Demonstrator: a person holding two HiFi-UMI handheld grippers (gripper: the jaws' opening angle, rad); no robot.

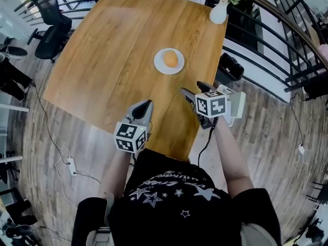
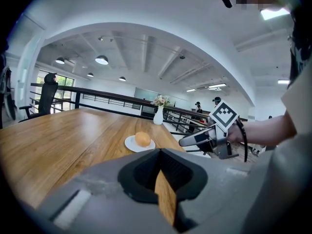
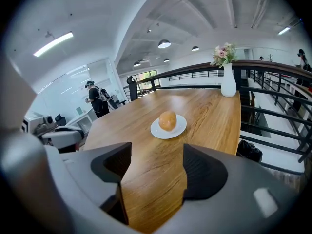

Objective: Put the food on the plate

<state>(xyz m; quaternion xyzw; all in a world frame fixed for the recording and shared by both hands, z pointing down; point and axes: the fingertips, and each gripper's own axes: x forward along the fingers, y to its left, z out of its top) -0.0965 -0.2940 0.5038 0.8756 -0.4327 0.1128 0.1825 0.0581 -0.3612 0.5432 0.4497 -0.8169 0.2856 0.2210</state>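
Nearest, the left gripper (image 1: 146,105) is clenched on nothing, only a sliver of wooden table (image 1: 118,45) showing between its jaws. The right gripper (image 1: 193,87) is released and empty. At its 11 o'clock, well apart, a round orange food (image 1: 170,59), fruit or bun I cannot tell, sits on the white plate (image 1: 160,66). At 1 o'clock, a white vase (image 1: 218,13) stands at the far corner, its flowers cut off.

Food (image 1: 170,59) on plate (image 1: 157,62), tbl (image 1: 118,50) ctr

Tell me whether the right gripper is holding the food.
No, the right gripper is open and empty, and the food sits on the plate.
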